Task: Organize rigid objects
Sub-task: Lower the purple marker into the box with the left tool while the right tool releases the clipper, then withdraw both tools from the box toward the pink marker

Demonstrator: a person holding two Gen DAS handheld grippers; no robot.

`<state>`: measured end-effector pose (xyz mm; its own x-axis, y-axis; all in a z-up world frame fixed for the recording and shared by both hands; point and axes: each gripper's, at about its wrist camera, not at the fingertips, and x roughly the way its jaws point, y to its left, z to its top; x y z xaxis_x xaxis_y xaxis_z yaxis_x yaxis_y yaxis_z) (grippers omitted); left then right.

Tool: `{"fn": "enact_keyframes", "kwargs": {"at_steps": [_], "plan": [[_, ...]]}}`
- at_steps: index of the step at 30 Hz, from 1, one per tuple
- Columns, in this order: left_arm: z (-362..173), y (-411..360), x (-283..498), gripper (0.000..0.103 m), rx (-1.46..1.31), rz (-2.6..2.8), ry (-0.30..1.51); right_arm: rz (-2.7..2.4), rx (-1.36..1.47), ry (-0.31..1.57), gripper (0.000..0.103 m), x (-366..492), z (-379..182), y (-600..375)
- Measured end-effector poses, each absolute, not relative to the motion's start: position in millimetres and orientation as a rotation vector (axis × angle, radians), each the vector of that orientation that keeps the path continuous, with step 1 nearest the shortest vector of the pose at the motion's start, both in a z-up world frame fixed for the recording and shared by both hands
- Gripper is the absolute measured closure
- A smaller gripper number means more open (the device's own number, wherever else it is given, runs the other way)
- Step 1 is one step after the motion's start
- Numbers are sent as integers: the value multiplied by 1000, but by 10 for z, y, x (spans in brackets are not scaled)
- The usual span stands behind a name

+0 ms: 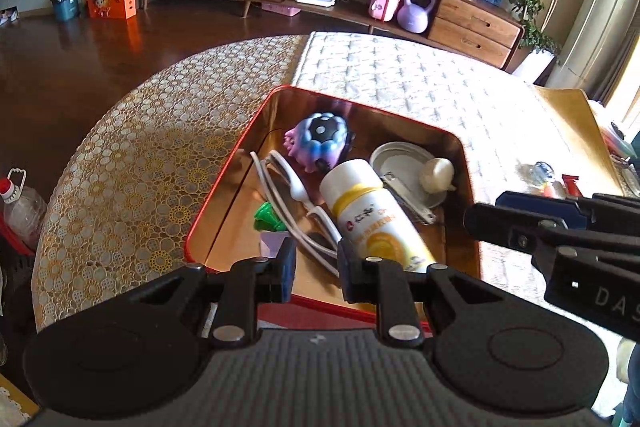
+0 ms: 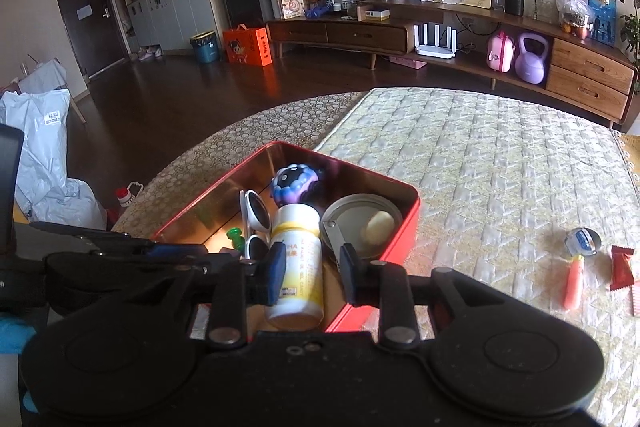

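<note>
A red tin box (image 1: pixel 224 183) (image 2: pixel 412 223) with a gold inside stands on the table. In it lie a white and yellow bottle (image 1: pixel 372 215) (image 2: pixel 298 267), white sunglasses (image 1: pixel 288 195) (image 2: pixel 254 223), a purple-blue toy (image 1: pixel 320 139) (image 2: pixel 294 183), a round metal lid (image 1: pixel 396 167) (image 2: pixel 356 223) with a pale lump on it, and a green piece (image 1: pixel 268 217) (image 2: pixel 236 237). My left gripper (image 1: pixel 316 267) is open and empty above the box's near edge. My right gripper (image 2: pixel 312 273) is open, its fingers either side of the bottle, not touching it.
On the quilted cloth to the right lie a small round cup (image 2: pixel 582 241), an orange stick (image 2: pixel 574 283) and a red packet (image 2: pixel 622 267). The right gripper shows at the right of the left wrist view (image 1: pixel 560 239). The table edge drops to a dark wood floor.
</note>
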<state>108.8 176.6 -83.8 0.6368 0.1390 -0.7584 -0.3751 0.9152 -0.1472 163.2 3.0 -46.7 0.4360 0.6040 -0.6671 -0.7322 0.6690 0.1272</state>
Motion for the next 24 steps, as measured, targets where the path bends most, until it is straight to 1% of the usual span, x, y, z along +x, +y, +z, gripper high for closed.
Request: {"fn": "enact_keyframes", "kwargs": {"at_steps": [2,4,5,6,8,13,17,19,24], "plan": [[-787,1722,1064,81,-306,287,823,836,-185,739,71,1584,-433,-42],[-738,1667,1043,73,-301,269,813,833,-178,733,69,1545,-402,-104],[-709,1632,1027,68,-297,259,802,828,-174,728,68,1525,-385,-138],[-683,1601,1015,57,-291,256,793,823,-171,725,67,1513,-366,-173],[-626,1541,988,46,-281,259,774,815,-163,717,65,1488,-332,-241],[-508,1388,958,46,-265,236,751,785,-137,696,56,1427,-247,-447],[-451,1257,946,35,-253,225,741,760,-118,677,49,1395,-179,-624],[-420,1171,945,35,-243,211,736,738,-118,667,43,1380,-149,-715],[-389,980,989,35,-219,185,737,697,-112,650,35,1376,-102,-931]]}}
